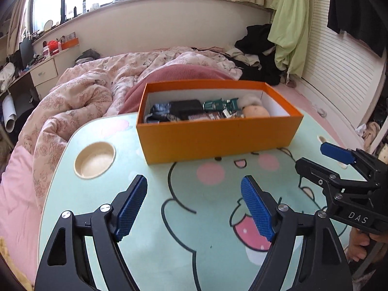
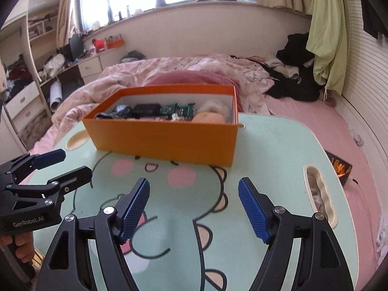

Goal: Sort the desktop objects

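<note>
Desktop objects are seen gathered in the orange box (image 1: 218, 135) at the far tabletop (image 1: 169, 242) edge. Nearer, the left hand-held gripper (image 1: 194, 208) and right hand-held gripper (image 2: 194, 209) are held released, empty. The cardboard is judged light and crushable; its short end walls are best gripped.

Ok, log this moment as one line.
left claw open, empty | right claw open, empty | orange box on lap table, holding items

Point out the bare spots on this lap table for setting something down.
Free: the tabletop between the orange box and both open grippers, left gripper, right gripper; also right of the box toward the handle slot. Crowded: inside the box.
</note>
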`<state>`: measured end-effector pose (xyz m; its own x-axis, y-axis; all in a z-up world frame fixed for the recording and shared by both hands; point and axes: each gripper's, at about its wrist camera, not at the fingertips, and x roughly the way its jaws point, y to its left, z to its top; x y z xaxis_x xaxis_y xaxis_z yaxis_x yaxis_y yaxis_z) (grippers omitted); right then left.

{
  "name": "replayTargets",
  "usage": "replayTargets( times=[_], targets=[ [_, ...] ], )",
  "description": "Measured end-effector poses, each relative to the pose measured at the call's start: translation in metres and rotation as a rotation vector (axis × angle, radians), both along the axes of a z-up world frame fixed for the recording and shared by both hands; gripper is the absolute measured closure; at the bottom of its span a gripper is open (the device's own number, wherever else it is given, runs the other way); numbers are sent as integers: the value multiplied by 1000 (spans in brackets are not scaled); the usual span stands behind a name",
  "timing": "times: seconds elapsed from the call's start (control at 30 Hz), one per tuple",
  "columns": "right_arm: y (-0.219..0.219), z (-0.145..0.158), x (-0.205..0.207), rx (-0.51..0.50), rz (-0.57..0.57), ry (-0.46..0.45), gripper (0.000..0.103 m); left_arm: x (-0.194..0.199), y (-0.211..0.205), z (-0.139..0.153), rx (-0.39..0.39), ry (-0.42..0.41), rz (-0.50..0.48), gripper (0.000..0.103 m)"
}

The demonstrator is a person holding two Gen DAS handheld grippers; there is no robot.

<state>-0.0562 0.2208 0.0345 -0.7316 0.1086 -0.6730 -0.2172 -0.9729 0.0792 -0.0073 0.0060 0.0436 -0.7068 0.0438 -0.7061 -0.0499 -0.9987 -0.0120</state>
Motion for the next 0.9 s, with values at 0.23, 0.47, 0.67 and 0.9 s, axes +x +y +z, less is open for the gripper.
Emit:
replayTargets(
  times=[0.23,0.47,0.67,0.9],
  targets=[
    [1,-27,11,-1,-30,-99,16,-6,2,-28,-13,-120,21,20],
    [-2,-33,10,14,-20,-134,8,-7,0,-41,-19,-147,45,0],
    [-3,-34,11,9,-14,-132,7,-6,2,-39,-18,-145,45,0],
    [-4,-33,10,1,-16,-131,6,-7,1,-39,-17,-146,45,0]
  ],
)
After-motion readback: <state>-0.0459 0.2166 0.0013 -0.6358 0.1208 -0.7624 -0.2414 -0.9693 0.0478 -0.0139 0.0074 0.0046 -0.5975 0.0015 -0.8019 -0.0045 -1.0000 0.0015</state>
